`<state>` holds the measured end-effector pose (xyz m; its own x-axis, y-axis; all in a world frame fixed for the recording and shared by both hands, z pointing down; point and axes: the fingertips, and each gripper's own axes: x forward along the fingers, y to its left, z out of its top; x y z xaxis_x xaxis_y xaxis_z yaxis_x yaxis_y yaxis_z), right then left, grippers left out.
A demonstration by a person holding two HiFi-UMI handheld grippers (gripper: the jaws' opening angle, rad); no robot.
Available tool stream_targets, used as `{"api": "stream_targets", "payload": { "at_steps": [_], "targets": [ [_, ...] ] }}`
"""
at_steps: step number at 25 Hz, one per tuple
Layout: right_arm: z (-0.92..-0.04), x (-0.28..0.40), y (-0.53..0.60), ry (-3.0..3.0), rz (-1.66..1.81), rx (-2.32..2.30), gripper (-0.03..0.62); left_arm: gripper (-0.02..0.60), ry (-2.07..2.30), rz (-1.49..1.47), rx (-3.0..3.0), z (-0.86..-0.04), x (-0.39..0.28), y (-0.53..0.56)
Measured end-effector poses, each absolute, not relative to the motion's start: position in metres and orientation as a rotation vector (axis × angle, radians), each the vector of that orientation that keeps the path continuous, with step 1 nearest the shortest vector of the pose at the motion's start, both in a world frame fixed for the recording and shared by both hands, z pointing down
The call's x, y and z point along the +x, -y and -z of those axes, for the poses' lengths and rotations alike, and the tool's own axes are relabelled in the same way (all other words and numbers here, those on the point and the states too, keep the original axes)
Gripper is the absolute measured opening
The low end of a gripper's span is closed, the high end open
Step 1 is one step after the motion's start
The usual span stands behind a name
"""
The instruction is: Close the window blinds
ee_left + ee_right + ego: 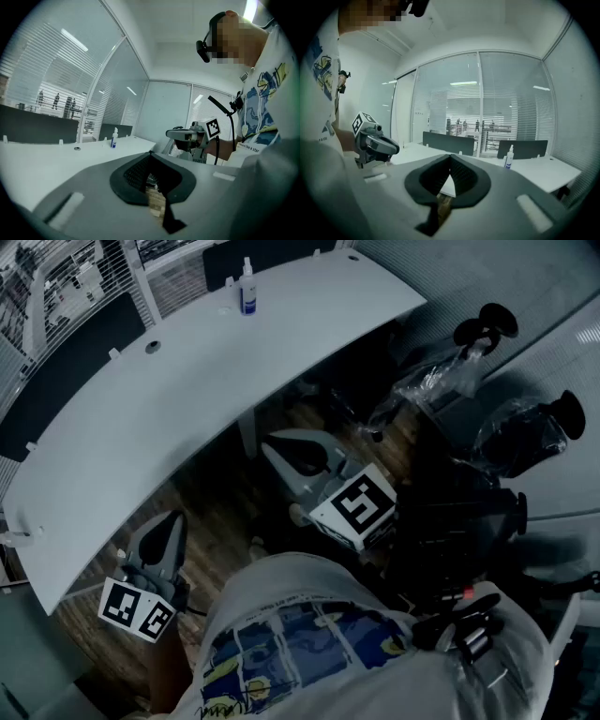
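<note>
Slatted window blinds (461, 105) hang behind the glass wall beyond the desk; they also show as blinds (44, 65) in the left gripper view and as blinds (52, 282) at the top left of the head view. My left gripper (173, 517) is held low by the desk's near edge, its jaws together on nothing. My right gripper (269, 442) hovers under the desk's front edge, also shut and empty. Each gripper sees the other: the right gripper (180, 135) and the left gripper (391, 148). Neither touches the blinds.
A curved white desk (141, 418) lies between me and the glass. A small spray bottle (247, 289) stands near its far edge. Dark partition screens (447, 143) line the desk's back. Plastic-wrapped chairs (441, 381) crowd the right.
</note>
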<state>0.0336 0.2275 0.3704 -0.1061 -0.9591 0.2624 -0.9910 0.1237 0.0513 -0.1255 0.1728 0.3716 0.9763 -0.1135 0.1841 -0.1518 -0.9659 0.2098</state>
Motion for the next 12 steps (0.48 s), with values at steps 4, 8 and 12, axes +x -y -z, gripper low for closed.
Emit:
{"api": "stream_targets", "payload": {
  "at_steps": [4, 8, 12],
  "targets": [
    [-0.344, 0.029, -0.216, 2.198, -0.171, 1.935, 0.003, 0.002, 0.193, -0.244, 2.903, -0.37, -0.12, -0.171],
    [-0.342, 0.03, -0.212, 2.201, -0.167, 1.929, 0.003, 0.002, 0.195, -0.244, 2.904, -0.37, -0.119, -0.168],
    [-0.345, 0.032, -0.211, 2.199, -0.168, 1.922, 0.003, 0.002, 0.196, -0.242, 2.905, -0.371, -0.116, -0.166]
  ]
}}
